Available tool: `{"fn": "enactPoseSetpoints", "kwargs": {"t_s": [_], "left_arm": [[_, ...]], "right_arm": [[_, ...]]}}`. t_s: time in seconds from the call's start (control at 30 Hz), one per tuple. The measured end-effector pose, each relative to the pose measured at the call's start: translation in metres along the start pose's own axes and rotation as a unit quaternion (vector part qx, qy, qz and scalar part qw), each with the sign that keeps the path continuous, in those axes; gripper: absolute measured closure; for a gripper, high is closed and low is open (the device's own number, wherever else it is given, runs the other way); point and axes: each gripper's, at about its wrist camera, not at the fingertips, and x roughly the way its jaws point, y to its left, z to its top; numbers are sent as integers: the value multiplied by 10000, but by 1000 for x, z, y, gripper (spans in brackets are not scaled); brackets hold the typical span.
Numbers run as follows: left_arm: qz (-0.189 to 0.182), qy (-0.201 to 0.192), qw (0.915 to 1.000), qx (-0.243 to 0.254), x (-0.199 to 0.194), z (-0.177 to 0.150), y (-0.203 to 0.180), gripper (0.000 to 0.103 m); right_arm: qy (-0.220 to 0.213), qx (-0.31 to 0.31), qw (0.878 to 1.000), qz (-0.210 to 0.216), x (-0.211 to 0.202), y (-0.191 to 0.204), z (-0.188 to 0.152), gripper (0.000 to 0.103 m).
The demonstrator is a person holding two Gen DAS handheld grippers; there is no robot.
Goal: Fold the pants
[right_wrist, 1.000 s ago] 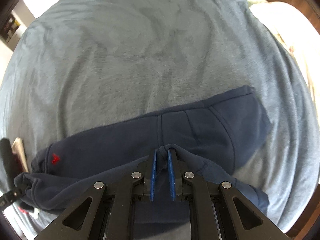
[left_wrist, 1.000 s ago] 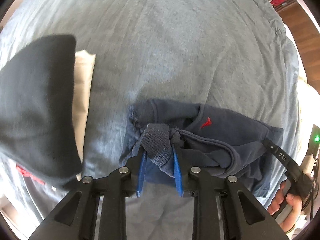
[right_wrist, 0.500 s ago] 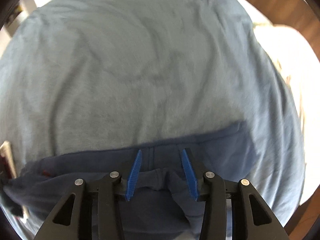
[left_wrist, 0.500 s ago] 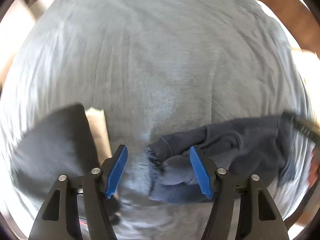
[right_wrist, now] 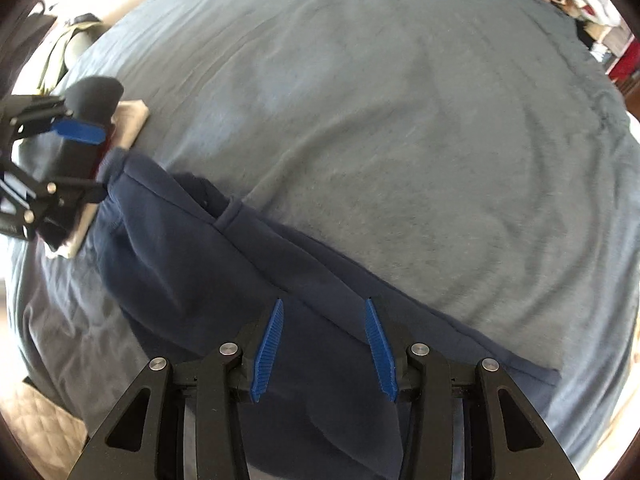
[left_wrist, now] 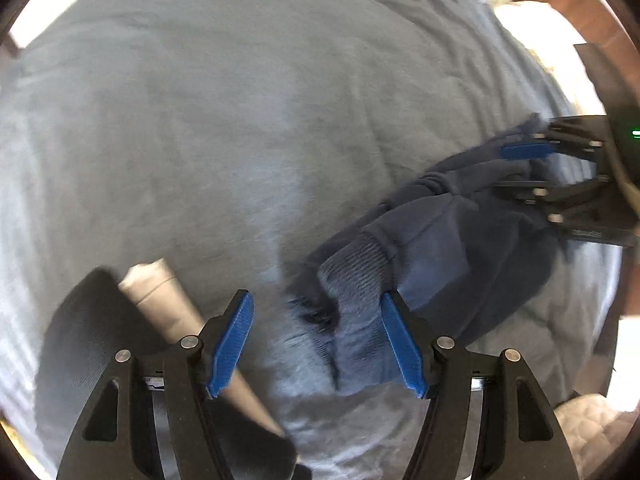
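The navy pants point(left_wrist: 460, 248) lie folded in a long bundle on the blue-grey bed cover point(left_wrist: 240, 120). Their ribbed cuff point(left_wrist: 352, 272) rests between the jaws of my left gripper point(left_wrist: 318, 344), close to the right pad; the gripper is open and grips nothing. At the far end of the bundle, my right gripper point(left_wrist: 520, 168) shows at the right edge. In the right wrist view my right gripper point(right_wrist: 324, 350) stands open just above the pants point(right_wrist: 200, 264), with flat cloth below the pads. My left gripper point(right_wrist: 80, 160) appears at the left, by the cuff end.
A folded dark garment point(left_wrist: 80, 340) on a beige one point(left_wrist: 160, 292) lies just left of my left gripper, also seen as the dark garment point(right_wrist: 92, 92) in the right wrist view. A quilted mat point(right_wrist: 40, 432) and wooden floor point(left_wrist: 560, 0) lie beyond the bed's edges.
Both grippers were shut on the pants a second ago and now stand open, with the cloth dropped onto the bed. Both views have rotated, and the right gripper has shifted along the pants.
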Motion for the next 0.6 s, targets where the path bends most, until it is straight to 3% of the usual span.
{"fn": "enactPoseSetpoints", "kwargs": {"t_s": [0.23, 0.43, 0.53, 0.6], "left_arm": [[-272, 171, 9994, 122, 22, 10, -13, 38], [-342, 291, 9990, 39, 37, 10, -20, 38], [-393, 310, 9987, -50, 42, 7, -21, 50], [-432, 330, 9983, -196, 43, 5, -21, 66]], "right_arm": [[89, -153, 9991, 387, 15, -9, -8, 60], [235, -134, 9987, 443, 23, -28, -15, 60], [448, -227, 9976, 470, 34, -33, -15, 60], [519, -157, 9974, 465, 41, -39, -16, 59]]}}
